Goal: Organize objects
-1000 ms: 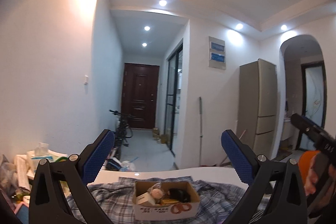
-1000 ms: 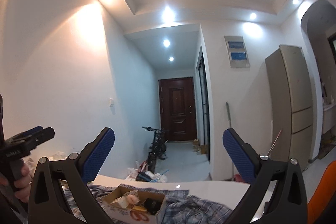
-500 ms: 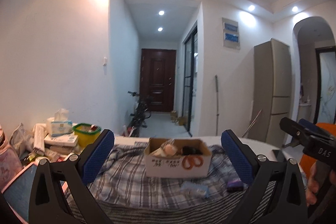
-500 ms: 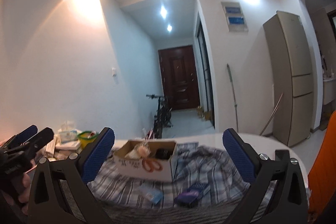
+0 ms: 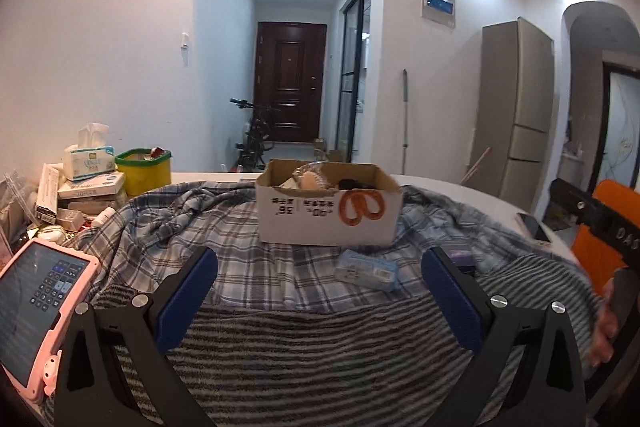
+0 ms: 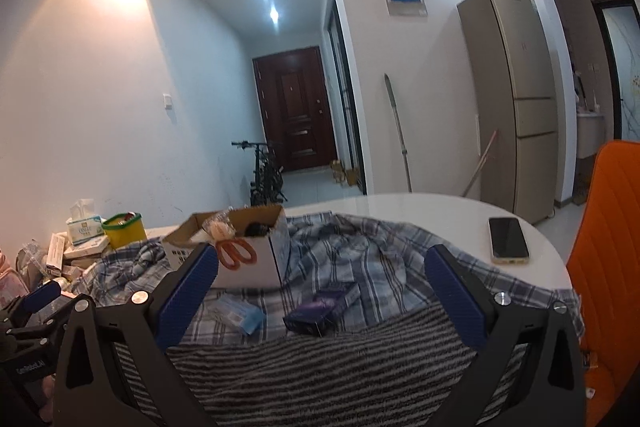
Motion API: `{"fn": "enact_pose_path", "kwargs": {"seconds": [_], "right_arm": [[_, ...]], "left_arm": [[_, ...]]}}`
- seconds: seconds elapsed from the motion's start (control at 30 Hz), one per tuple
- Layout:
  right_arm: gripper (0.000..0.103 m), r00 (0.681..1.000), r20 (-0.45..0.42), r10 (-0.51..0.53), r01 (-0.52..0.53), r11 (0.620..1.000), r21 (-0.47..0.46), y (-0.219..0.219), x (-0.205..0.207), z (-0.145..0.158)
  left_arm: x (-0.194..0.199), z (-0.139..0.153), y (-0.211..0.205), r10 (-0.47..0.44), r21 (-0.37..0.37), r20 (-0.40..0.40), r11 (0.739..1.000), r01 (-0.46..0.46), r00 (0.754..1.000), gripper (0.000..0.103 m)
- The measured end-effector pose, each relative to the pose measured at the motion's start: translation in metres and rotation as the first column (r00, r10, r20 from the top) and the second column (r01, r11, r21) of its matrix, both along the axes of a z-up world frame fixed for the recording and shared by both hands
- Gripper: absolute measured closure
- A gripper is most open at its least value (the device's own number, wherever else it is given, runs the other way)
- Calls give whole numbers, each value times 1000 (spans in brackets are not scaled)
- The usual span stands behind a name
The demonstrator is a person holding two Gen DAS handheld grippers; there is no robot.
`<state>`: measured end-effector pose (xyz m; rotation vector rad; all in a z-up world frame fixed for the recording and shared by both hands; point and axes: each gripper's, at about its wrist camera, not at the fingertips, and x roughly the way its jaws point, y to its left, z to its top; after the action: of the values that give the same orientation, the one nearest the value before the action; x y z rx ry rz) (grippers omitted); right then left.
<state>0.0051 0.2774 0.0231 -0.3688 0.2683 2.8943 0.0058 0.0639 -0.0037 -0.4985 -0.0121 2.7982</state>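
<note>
A cardboard box (image 5: 326, 217) (image 6: 256, 265) holding small items and orange scissors (image 5: 358, 209) (image 6: 236, 253) sits on a plaid shirt (image 5: 240, 259) (image 6: 360, 259) over a striped towel (image 5: 320, 355) (image 6: 320, 367). In front of the box lie a light blue pack (image 5: 367, 270) (image 6: 236, 313) and a dark purple box (image 6: 322, 309) (image 5: 460, 253). My left gripper (image 5: 320, 299) is open above the towel, short of the pack. My right gripper (image 6: 320, 303) is open too, with the purple box seen between its fingers, farther off.
A pink-cased tablet (image 5: 36, 303) lies at the left edge. Behind it stand a tissue box (image 5: 90, 157), stacked packets and a yellow bin (image 5: 144, 173). A phone (image 6: 508, 239) lies on the white table (image 6: 420, 211). An orange chair (image 6: 604, 259) stands at the right.
Both grippers have tilted down from the ceiling toward the table and come closer. The box, the pack and the purple box now fill more of each view. Both stay open.
</note>
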Motion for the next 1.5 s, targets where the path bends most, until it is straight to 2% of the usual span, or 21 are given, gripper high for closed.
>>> {"fn": "enact_pose_path", "kwargs": {"seconds": [0.07,0.1,0.17,0.23,0.3,0.4,0.53,0.67,0.8,0.9,0.97,1.03,1.2,1.33,1.5], "right_arm": [[0,1000,4,-7,7,1000,12,1,-5,-5],[0,1000,9,-7,7,1000,26,2,-10,-7],[0,998,62,-6,1,997,72,3,-28,-11],[0,994,107,-17,5,994,111,2,-41,-15],[0,993,115,-13,-2,992,129,1,-49,-17],[0,990,142,-1,-14,994,107,3,-61,-26],[0,973,225,-42,30,998,56,15,-69,-47],[0,965,260,-30,41,999,-36,29,-60,-60],[1,949,315,-16,15,1000,6,20,-61,-68],[2,950,312,-13,-10,997,72,7,-62,-61],[2,956,294,-1,-34,993,116,-2,-64,-52],[2,962,271,-12,-32,987,158,-9,-68,-42],[2,979,203,4,-29,992,122,-12,-83,-20],[2,983,183,-26,7,994,109,-6,-92,-20],[2,971,237,-41,30,998,50,13,-106,-46]], "left_arm": [[-11,-12,0,100,-19,-26,995,-100,995,0],[-19,-18,-1,136,-22,-11,990,-136,991,0],[-36,-26,-7,64,32,86,997,-67,994,0],[-42,-28,-12,28,80,102,996,-37,994,0],[-47,-30,-11,21,84,111,996,-31,994,0],[-66,-38,-1,42,36,176,998,-49,984,0],[-87,-40,9,-30,59,221,998,18,975,5],[-90,-40,20,-95,41,228,995,88,969,5],[-84,-37,28,-128,17,208,992,127,970,5],[-78,-32,28,-116,6,202,993,118,972,4],[-77,-24,32,-147,-17,218,988,154,965,0],[-81,-13,37,-181,-41,241,980,197,953,0],[-104,6,58,-227,-48,270,967,249,935,0],[-131,-7,75,-257,-43,348,956,289,902,0],[-153,-42,89,-277,-84,448,934,349,850,0]]}}
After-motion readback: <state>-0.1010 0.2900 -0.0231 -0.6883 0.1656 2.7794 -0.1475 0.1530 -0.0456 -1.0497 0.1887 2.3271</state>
